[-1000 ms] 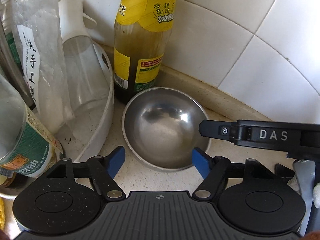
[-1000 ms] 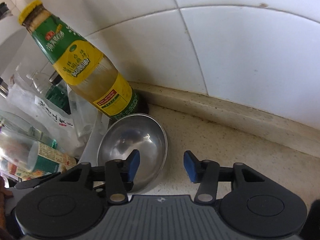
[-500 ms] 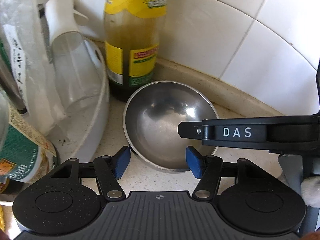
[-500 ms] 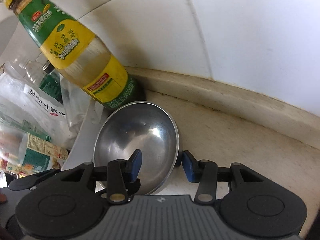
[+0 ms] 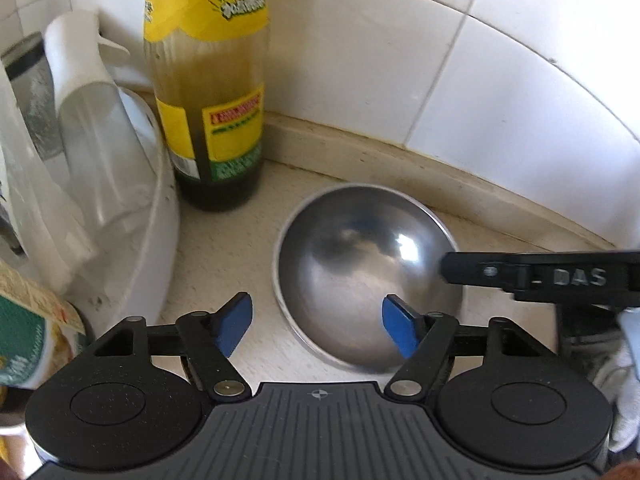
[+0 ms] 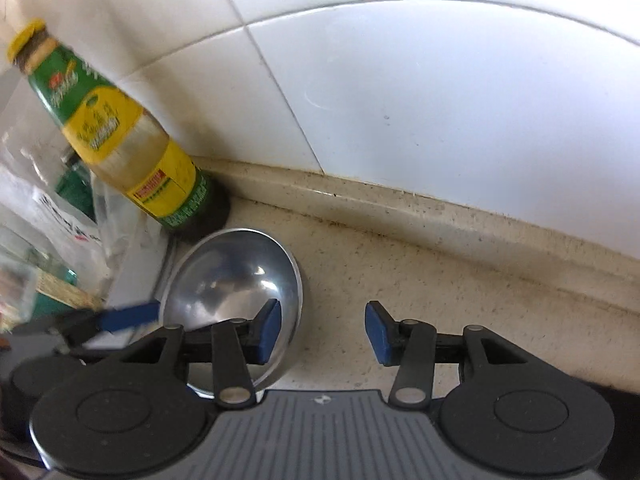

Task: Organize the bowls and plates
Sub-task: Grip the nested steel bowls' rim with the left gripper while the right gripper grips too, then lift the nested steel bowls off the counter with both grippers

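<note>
A small steel bowl (image 5: 368,276) sits upright on the beige counter near the tiled wall; it also shows in the right wrist view (image 6: 236,280). My left gripper (image 5: 316,328) is open, its jaws straddling the bowl's near left rim, one blue pad outside and one over the bowl. My right gripper (image 6: 322,330) is open, its left pad over the bowl's right side and its right pad outside above the counter. The right gripper's black finger (image 5: 540,276) reaches over the bowl's right rim in the left wrist view.
A tall sauce bottle with a yellow label (image 5: 212,120) stands just behind and left of the bowl, also in the right wrist view (image 6: 120,140). A white tray (image 5: 160,240) with a spray bottle (image 5: 84,92) and other bottles is at the left. Tiled wall close behind.
The bowl has shifted right, away from the sauce bottle. Both grippers have opened wider and the right gripper has drawn back a little.
</note>
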`<control>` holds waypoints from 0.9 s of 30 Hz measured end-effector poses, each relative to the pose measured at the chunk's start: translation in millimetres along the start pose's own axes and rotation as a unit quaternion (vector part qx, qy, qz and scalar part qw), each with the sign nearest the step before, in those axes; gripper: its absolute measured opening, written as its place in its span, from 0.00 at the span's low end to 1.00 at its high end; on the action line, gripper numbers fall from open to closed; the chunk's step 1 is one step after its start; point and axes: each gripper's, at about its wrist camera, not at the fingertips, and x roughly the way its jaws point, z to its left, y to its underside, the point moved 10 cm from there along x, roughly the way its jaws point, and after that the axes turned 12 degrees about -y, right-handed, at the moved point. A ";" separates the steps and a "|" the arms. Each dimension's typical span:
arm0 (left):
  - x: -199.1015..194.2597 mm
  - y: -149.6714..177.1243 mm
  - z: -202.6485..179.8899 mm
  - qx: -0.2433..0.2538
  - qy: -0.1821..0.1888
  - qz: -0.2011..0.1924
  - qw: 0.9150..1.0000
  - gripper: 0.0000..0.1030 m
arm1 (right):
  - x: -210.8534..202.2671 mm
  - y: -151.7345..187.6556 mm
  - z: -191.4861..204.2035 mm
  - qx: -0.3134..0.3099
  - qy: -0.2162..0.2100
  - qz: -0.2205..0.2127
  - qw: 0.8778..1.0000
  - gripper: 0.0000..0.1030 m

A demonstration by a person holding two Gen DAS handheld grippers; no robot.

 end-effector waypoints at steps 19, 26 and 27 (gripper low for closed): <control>22.8 2.1 -7.8 0.053 -0.047 -0.013 0.997 0.46 | 22.4 20.5 18.7 -0.017 -0.041 0.025 0.999 0.35; 23.2 2.2 -15.3 0.070 -0.050 -0.027 0.996 0.38 | 18.7 22.2 21.2 -0.022 -0.039 0.024 0.999 0.34; 23.4 2.3 -15.5 0.070 -0.049 -0.026 0.996 0.38 | 17.4 22.0 21.2 -0.023 -0.039 0.022 0.999 0.34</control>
